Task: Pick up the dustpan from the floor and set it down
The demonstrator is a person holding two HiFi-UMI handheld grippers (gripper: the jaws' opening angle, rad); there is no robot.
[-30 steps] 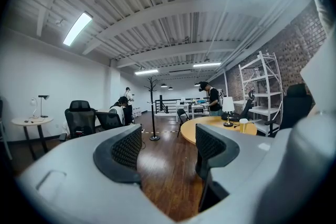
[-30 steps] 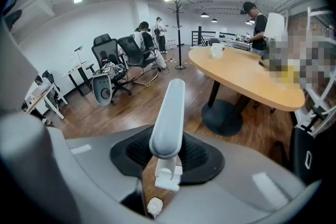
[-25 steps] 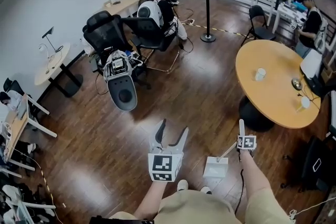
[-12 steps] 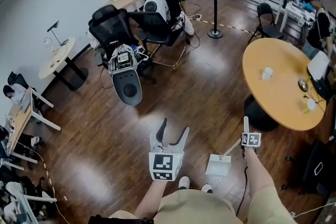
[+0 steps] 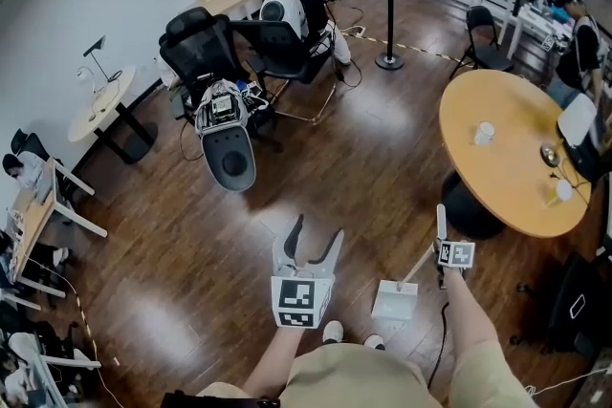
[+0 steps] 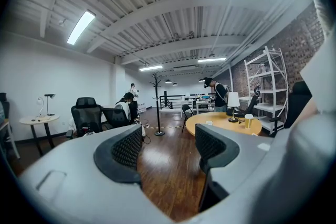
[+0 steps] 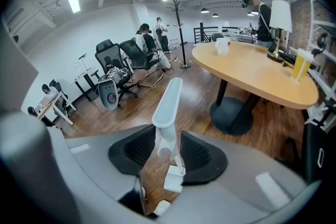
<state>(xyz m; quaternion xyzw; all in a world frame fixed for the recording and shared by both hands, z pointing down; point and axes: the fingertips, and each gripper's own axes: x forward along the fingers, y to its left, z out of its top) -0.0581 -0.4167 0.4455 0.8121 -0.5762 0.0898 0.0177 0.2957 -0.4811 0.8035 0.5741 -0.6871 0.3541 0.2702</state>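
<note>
A white dustpan (image 5: 395, 299) stands on the wooden floor, right of my feet, its long handle (image 5: 440, 223) rising upright. My right gripper (image 5: 439, 255) is around that handle, pointing steeply down. In the right gripper view the handle (image 7: 167, 107) runs between the jaws of the right gripper (image 7: 168, 152), and the pan (image 7: 174, 182) shows below. The jaws are opening, and a narrow gap shows on each side of the handle. My left gripper (image 5: 308, 246) hovers left of the dustpan, open and empty; the left gripper view shows only floor between the jaws of the left gripper (image 6: 168, 147).
A round wooden table (image 5: 507, 158) with cups stands close on the right, its dark base (image 5: 469, 205) near the dustpan. A white machine (image 5: 228, 153) and black office chairs (image 5: 206, 48) stand ahead on the left. A coat stand (image 5: 388, 14) is further back. People are at desks around the room.
The head view has shifted slightly. The dustpan stays on the floor and both grippers keep their places.
</note>
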